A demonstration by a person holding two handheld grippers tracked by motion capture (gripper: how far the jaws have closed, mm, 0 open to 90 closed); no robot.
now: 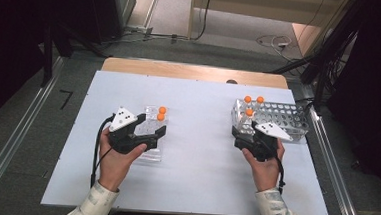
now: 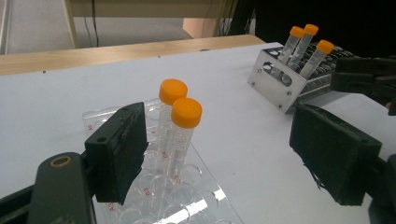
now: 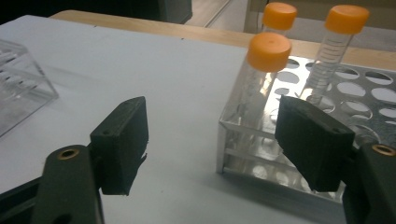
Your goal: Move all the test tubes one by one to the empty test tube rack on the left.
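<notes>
Your right gripper (image 1: 247, 132) sits at the near-left corner of the metal rack (image 1: 288, 119), at about two o'clock on the desk (image 1: 194, 183), its fingers (image 3: 122, 142) spread wide with nothing between them. The nearest tube (image 3: 259, 79) stands upright in the corner hole, just ahead of the fingers at one o'clock, with two more tubes (image 3: 334, 51) behind it. It is a slim clear plastic tube with printed graduations and an orange screw cap; expect it to be light, stiff and smooth-walled, so likely slippery. Take it on the bare wall just under the cap, and lift straight up so it does not bind in the hole.

Your left gripper (image 1: 153, 130) rests at the clear rack (image 1: 150, 152), at ten o'clock, fingers (image 2: 120, 151) open and empty beside two capped tubes (image 2: 180, 135).
</notes>
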